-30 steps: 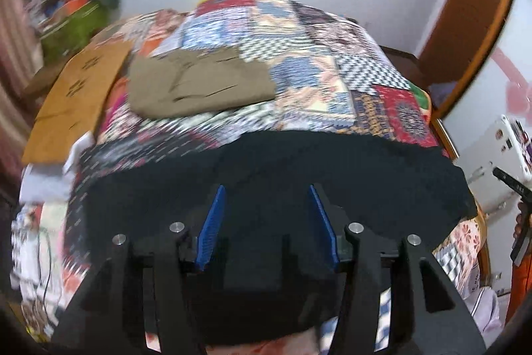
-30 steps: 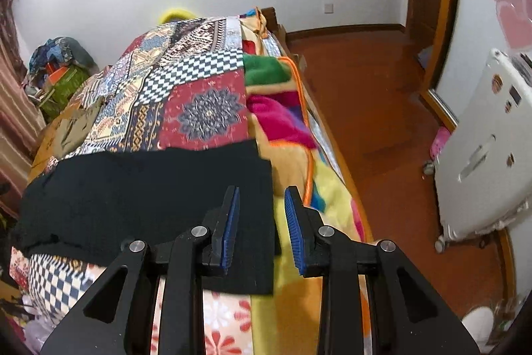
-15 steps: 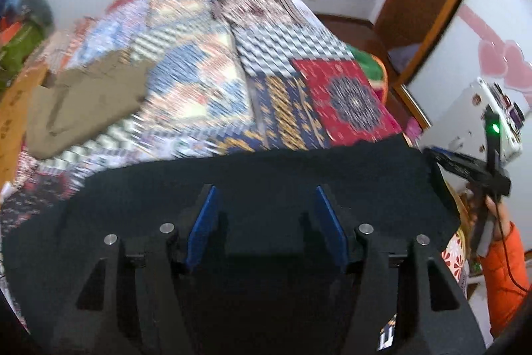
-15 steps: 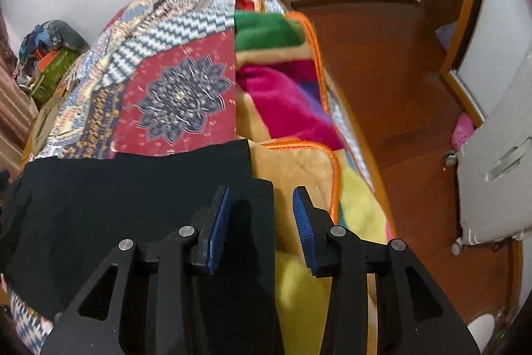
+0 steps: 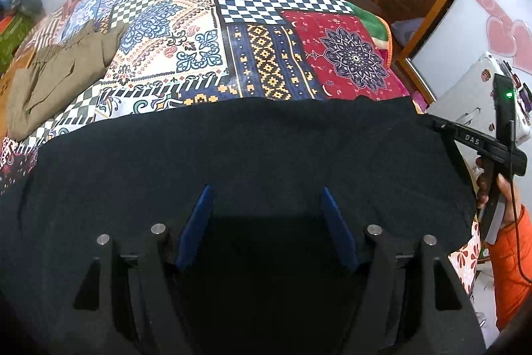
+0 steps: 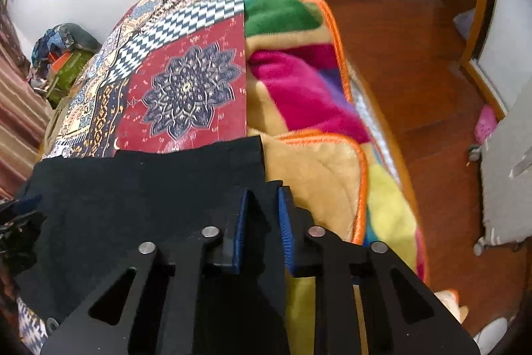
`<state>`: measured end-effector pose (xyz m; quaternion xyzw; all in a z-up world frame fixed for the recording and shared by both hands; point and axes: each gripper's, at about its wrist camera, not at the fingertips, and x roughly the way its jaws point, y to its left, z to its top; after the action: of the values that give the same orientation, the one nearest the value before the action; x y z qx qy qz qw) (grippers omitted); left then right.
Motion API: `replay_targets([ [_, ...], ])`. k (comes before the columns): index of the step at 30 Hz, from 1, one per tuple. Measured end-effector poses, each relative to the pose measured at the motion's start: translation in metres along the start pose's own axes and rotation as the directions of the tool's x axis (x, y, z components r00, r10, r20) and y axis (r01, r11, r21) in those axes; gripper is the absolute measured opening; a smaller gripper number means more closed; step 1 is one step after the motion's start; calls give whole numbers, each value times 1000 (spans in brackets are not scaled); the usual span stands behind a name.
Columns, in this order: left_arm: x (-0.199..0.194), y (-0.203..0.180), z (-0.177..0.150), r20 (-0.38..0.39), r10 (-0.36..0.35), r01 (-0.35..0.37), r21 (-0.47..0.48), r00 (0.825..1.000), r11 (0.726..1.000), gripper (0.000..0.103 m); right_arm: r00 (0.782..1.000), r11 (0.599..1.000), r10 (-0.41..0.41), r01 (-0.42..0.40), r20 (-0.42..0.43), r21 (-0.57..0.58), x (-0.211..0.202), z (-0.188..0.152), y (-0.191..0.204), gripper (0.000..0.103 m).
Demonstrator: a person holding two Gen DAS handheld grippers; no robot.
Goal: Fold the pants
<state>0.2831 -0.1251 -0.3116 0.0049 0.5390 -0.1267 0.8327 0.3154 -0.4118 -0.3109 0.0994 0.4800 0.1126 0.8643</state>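
Black pants (image 5: 232,155) lie spread across the near part of the patchwork bedspread (image 5: 206,55). My left gripper (image 5: 265,192) points down over their middle. Its jaws are opening, the blue pads stand wide apart and pinch no fabric. My right gripper (image 6: 264,192) is shut on the right edge of the black pants (image 6: 149,188), with the cloth pinched between its blue pads. In the left wrist view the right gripper (image 5: 439,126) shows at the pants' far right corner, held by a hand (image 5: 485,185). The left gripper's pad (image 6: 30,200) peeks in at the right wrist view's left edge.
Folded olive-brown pants (image 5: 56,82) lie at the bed's left. A multi-coloured fleece blanket (image 6: 299,95) hangs over the bed's right side above a wooden floor (image 6: 415,72). A white appliance (image 5: 472,95) stands by the wall. An orange sleeve (image 5: 508,258) is at the right.
My left gripper moved right and lower over the black pants and its jaws widened. My right gripper dropped onto the pants' right edge and closed on it.
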Motion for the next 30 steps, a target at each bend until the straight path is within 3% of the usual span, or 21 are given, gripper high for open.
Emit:
replay_targets([
  [6,1,-3,-1,-1,20,-20,16,1000,1000,71,993,999,-26,30,117,-36,-29,11,9,8],
  [11,1,-3,-2,-2,24,-24,16,1000,1000,74,985,994,-55,69,165,-79,-29,32,23,8],
  [19,-19,5,-7,23,40,-40,2,999,999,74,996,995,-85,86,25,-58,7,42,22,12],
  [24,-63,33,-16,93,83,-81,-22,992,996,74,994,987,-95,100,44,-129,-19,32,44,22],
  [30,-110,77,-46,119,147,-139,-74,982,988,77,997,973,39,-21,71,-232,-65,11,94,37],
])
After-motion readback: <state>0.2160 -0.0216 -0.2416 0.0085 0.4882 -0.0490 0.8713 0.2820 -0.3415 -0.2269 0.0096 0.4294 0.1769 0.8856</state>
